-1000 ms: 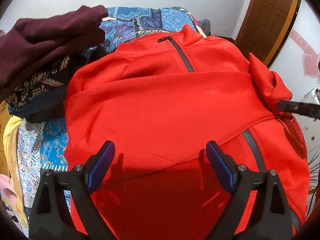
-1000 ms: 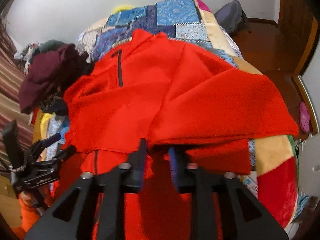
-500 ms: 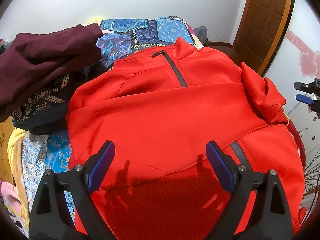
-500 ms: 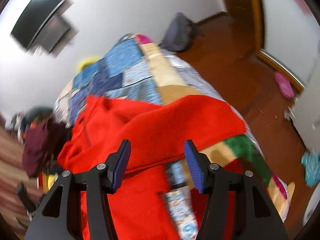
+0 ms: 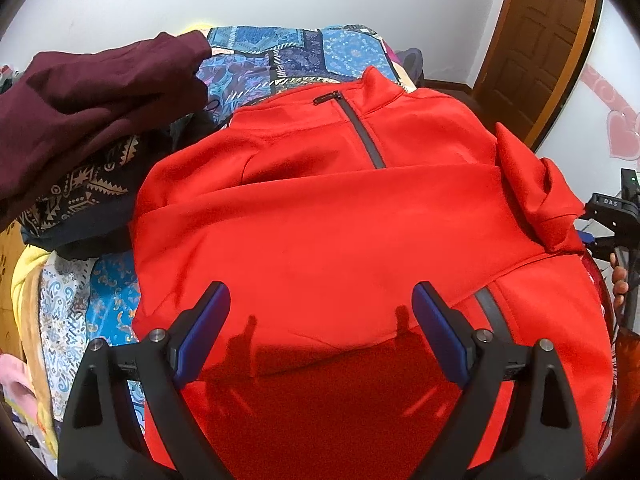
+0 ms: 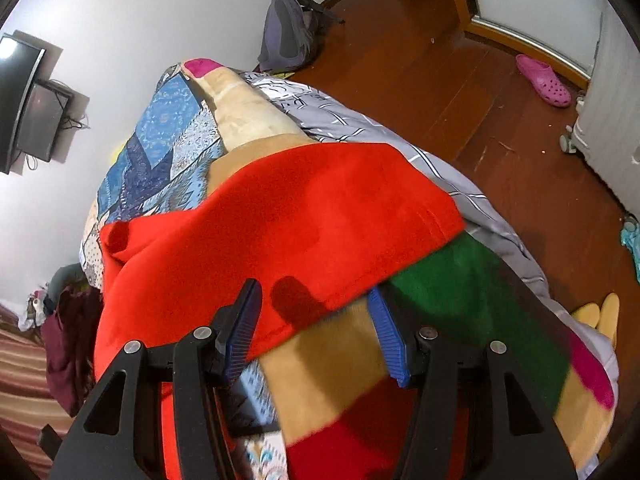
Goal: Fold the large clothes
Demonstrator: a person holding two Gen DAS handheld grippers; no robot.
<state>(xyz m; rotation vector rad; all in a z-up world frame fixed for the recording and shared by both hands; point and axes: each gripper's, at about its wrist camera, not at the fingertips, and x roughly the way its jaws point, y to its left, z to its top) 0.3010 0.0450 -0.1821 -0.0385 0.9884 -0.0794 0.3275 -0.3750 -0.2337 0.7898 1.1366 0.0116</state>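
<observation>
A red zip jacket (image 5: 340, 220) lies face up on the bed with one sleeve folded across its chest. My left gripper (image 5: 320, 286) hovers open above the jacket's lower half, nothing between its blue pads. The jacket's other sleeve (image 6: 320, 220) drapes over the bed's right side. My right gripper (image 6: 313, 289) stands open at that sleeve's lower edge; the red cloth lies between its fingers and the pads do not press it. In the left wrist view the right gripper (image 5: 612, 216) shows at the far right, beside the bunched shoulder fold, with a person's fingers (image 5: 619, 284) below it.
A maroon garment (image 5: 88, 92) tops a clothes pile left of the jacket. The patchwork quilt (image 6: 168, 140) covers the bed. Right of the bed is wood floor (image 6: 460, 92) with a grey backpack (image 6: 288, 32), a pink clog (image 6: 544, 80) and yellow slippers (image 6: 600, 316). A brown door (image 5: 540, 40) stands behind.
My right gripper let go of the red cloth, opened, rolled and swung right and down to the sleeve at the bed's side. The left gripper stayed open over the jacket.
</observation>
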